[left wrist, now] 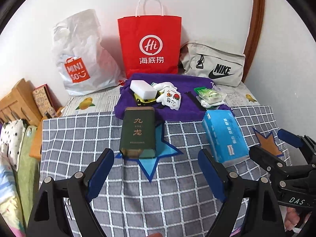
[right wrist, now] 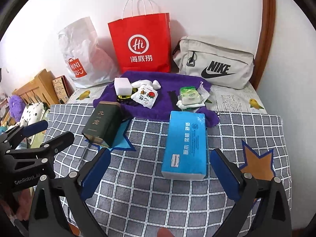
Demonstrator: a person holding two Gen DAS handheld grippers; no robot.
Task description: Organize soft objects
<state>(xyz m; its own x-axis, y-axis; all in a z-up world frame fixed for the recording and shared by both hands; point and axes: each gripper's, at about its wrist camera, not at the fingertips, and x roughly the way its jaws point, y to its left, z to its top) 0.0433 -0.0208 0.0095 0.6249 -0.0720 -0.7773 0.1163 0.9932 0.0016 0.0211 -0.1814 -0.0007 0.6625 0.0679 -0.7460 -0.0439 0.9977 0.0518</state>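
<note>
1. Left wrist view: left gripper, jaws spread apart, nothing between them, above the grey checked cloth.
2. Just ahead of its fingertips, a dark green tin lies on a blue star mark; ahead and to the right, a blue tissue pack.
3. Right wrist view: right gripper, jaws wide apart and empty; the tissue pack lies just ahead between the fingertips, touching neither.
4. Right of the right-hand finger, an orange star mark.
5. Farther ahead, a purple towel carries a white sponge, a printed sachet and a green-and-white packet.
6. Farthest, against the wall: white plastic bag, red paper bag, beige pouch.
</note>
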